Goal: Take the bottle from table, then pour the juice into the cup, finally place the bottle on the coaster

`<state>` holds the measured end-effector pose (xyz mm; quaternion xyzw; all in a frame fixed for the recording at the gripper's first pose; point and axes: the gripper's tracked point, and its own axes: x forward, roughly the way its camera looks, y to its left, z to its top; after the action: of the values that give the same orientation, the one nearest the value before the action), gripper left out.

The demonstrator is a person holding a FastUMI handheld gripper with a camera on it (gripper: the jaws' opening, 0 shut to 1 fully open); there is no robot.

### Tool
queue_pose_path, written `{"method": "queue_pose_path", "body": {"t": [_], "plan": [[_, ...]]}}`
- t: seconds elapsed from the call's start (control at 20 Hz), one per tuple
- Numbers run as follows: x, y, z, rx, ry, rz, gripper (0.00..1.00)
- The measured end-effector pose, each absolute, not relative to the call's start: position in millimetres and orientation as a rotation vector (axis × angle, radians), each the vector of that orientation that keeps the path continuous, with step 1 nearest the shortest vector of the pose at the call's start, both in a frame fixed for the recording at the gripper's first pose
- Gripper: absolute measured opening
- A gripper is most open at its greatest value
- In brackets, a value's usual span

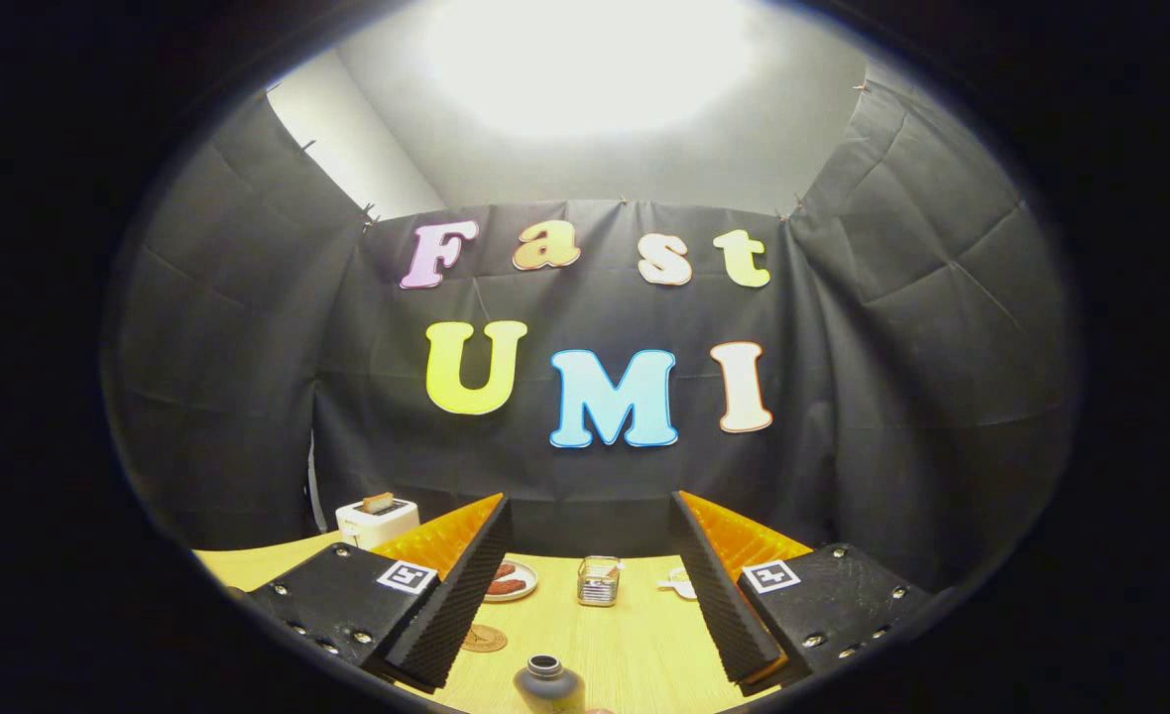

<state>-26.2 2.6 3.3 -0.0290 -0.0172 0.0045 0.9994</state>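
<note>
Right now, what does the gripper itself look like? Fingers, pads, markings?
The gripper has two orange ribbed fingers faced with black ridged foam pads. Each sits on a black block with silver screws and a square black-and-white marker tag.

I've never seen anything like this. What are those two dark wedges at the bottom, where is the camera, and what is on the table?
The wedges are the two fingers of hand-held tongs; a person carries them, there is no robot arm. The camera rides on the tongs and looks forward along the fingers, with a wide lens that bends everything round.

The tongs are open and hold nothing. Between the fingers, nearest the camera, stands a bottle with a dark cap. Farther along the wooden table is a small clear cup. By the left finger lie a round coaster and, beyond it, a plate with something reddish on it. A white toaster stands farther back on the left.
</note>
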Motion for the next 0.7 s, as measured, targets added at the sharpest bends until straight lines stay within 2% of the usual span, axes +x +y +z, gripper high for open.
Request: {"method": "queue_pose_path", "body": {"t": [0.7], "plan": [[-11,13,-86,-0.03,0.086,0.078,0.97]]}}
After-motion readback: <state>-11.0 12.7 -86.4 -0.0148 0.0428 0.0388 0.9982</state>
